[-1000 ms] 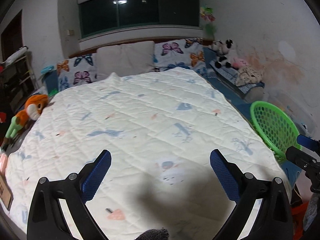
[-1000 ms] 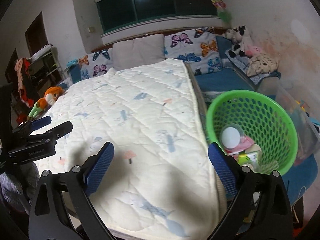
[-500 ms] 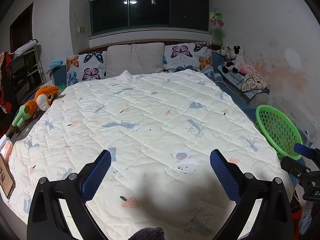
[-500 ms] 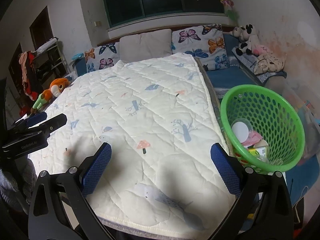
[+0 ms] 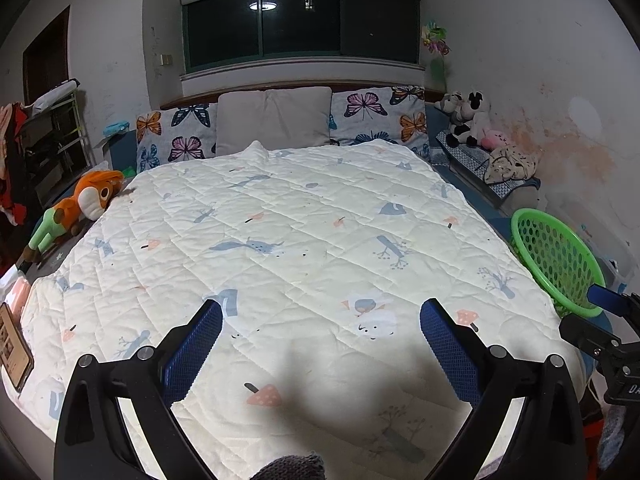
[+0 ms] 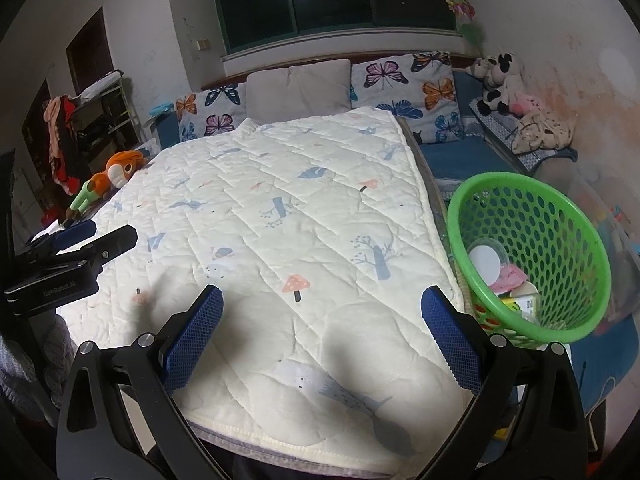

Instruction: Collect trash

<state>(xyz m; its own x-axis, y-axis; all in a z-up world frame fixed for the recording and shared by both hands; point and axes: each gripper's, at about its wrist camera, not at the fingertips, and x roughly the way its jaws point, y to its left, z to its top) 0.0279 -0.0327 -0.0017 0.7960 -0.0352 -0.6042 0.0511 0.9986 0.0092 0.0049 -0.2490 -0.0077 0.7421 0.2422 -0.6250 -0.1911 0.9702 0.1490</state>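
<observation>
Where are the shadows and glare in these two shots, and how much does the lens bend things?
Left wrist view: a dark shadow falls on the white quilted bedspread near the jaws, and a ceiling light glares in the dark window. Right wrist view: similar shadows and glare; fisheye curves the walls, corners vignetted black.

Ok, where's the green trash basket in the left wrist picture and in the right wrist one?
Left wrist view: the green basket sits at the far right edge, beside the bed, seen side-on so its contents are hidden.
Right wrist view: the green basket fills the right middle, open towards the camera, with trash inside.
Shared landmark: the orange plush toy at the bed's left edge.
</observation>
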